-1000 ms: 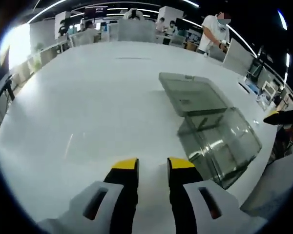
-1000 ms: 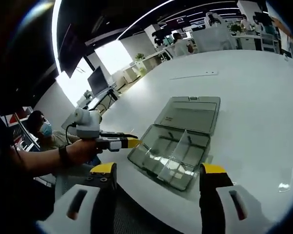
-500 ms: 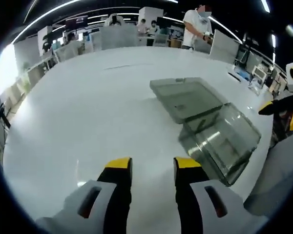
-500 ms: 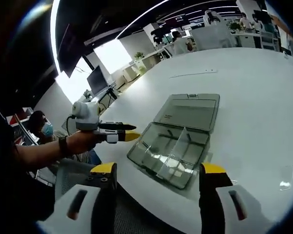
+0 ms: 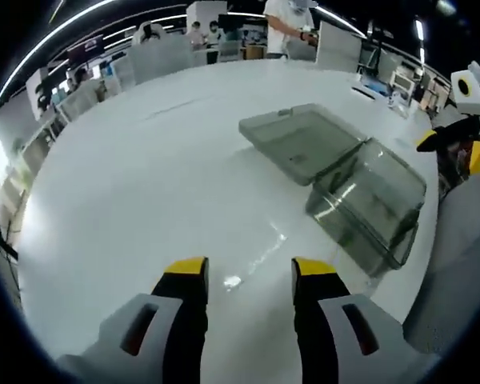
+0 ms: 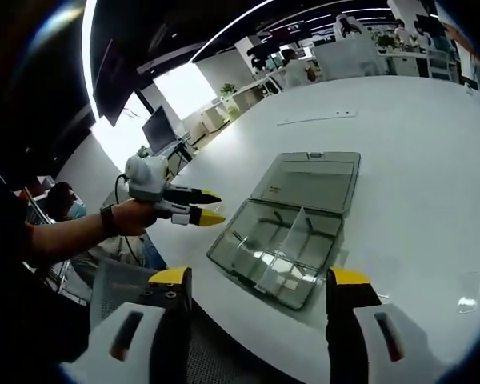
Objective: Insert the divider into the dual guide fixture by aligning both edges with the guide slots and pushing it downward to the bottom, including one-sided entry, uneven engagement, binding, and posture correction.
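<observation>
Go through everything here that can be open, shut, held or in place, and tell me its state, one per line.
Clear box: open, resting on the white table.
Box lid: folded back flat.
Divider: standing upright inside the box.
Left hand-held gripper: open, empty, beside the box.
Right hand-held gripper: open, empty, short of the box.

Big white worktop (image 6: 416, 136) is carrying a clear plastic box (image 6: 277, 253), lid (image 6: 310, 183) flopped open flat on it, sitting near the edge, with a thin strip (image 6: 316, 122) lying farther back.
</observation>
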